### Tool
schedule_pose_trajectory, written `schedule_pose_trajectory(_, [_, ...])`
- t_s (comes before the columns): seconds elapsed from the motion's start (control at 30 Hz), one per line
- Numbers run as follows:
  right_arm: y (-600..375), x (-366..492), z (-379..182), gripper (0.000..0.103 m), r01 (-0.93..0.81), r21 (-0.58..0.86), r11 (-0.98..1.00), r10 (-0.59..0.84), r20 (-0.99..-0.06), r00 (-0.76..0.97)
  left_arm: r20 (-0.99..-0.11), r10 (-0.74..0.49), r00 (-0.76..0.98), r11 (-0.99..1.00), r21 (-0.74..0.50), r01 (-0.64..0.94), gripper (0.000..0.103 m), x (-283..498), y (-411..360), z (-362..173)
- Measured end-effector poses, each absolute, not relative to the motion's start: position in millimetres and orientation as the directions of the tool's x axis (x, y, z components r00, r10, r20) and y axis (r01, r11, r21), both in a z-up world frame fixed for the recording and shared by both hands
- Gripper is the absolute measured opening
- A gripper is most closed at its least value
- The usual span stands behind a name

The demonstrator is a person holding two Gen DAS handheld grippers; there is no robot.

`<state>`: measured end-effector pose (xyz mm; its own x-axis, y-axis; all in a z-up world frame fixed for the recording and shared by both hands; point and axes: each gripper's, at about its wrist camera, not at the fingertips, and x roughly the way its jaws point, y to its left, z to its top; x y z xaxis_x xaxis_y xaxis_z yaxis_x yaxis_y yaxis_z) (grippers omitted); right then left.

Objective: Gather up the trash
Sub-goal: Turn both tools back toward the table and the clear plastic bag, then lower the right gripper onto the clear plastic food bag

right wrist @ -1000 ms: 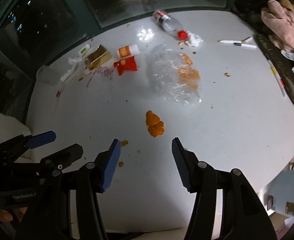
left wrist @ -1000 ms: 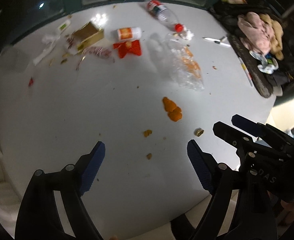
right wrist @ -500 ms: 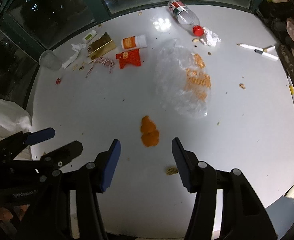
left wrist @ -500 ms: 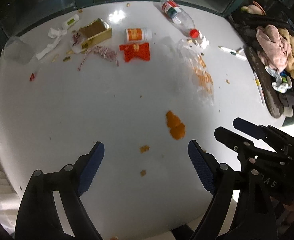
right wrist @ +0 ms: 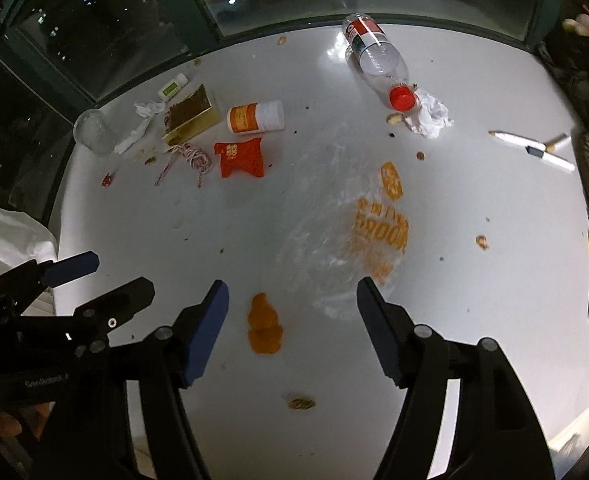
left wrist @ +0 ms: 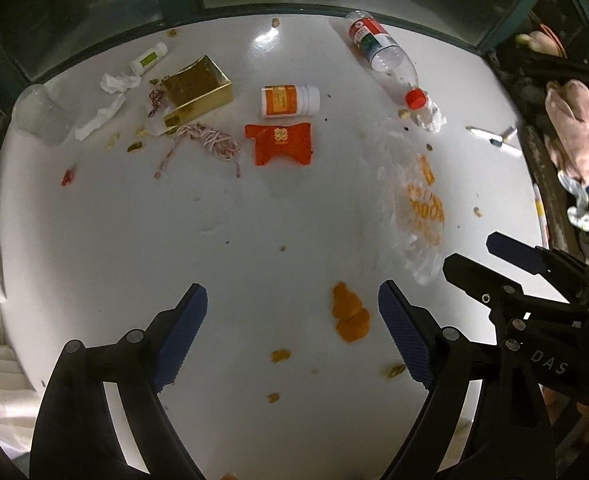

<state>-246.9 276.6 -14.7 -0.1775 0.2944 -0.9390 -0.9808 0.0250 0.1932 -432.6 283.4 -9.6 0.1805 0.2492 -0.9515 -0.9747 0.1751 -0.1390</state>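
Both grippers are hovering over a white table (left wrist: 94,240), pointing steeply down. The left gripper (left wrist: 292,334) is standing spread wide with nothing between its pads. The right gripper (right wrist: 293,330) is also spread and empty, its jaws having just been opening; the right gripper is also showing at the right edge of the left view. Just ahead of both, near the table's near edge, an orange peel (right wrist: 264,326) is lying flat, with small crumbs (left wrist: 280,356) beside it. Beyond the peel to the right, a clear plastic bag (right wrist: 346,220) with orange print is lying spread and crumpled on the table. Farther off, a red packet (left wrist: 280,144), a white pill bottle (left wrist: 290,100), a gold box (left wrist: 196,94), a red-and-white string (left wrist: 210,142), tissues (left wrist: 110,96) and a clear cup (left wrist: 40,114) are lying at the far left; a water bottle (right wrist: 376,60) with a red cap and a crumpled paper (right wrist: 428,114) are at the far right, with pens (right wrist: 530,148) further right. Judged from this pose, collecting is only starting. Risks: the flat peel may slide or smear under pads that close too high; the thin bag may slip or drag crumbs off the edge; and the two grippers, working close together, may collide.
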Motion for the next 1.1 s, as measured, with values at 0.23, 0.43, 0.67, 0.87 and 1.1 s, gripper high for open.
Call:
schedule_pose_trajectory(0.23, [288,-226,-29,0.064,-0.979,0.205,0.005,0.245,-0.949,-0.197,-0.958,0.245,0.152,0.13,-0.122,-0.984,0.085,-412,292,-16])
schedule_pose_trajectory(0.43, [298,-215,-41,0.064,-0.971,0.239,0.011,0.222,-0.947,-0.231,-0.959,0.25,0.136,0.137,-0.104,-0.985,0.085,-401,299,-20])
schedule_pose_trajectory(0.67, [313,-206,-55,0.069,-0.974,0.226,0.022,0.214,-0.953,-0.216,-0.968,0.22,0.122,0.154,-0.089,-0.984,0.085,-395,320,-38])
schedule_pose_trajectory(0.87, [329,-206,-74,0.076,-0.976,0.215,0.025,0.189,-0.96,-0.206,-0.971,0.21,0.11,0.175,-0.073,-0.982,0.085,-396,337,-51])
schedule_pose_trajectory(1.1, [349,-211,-96,0.08,-0.973,0.228,0.045,0.153,-0.964,-0.219,-0.977,0.188,0.096,0.17,-0.064,-0.983,0.085,-405,360,-71])
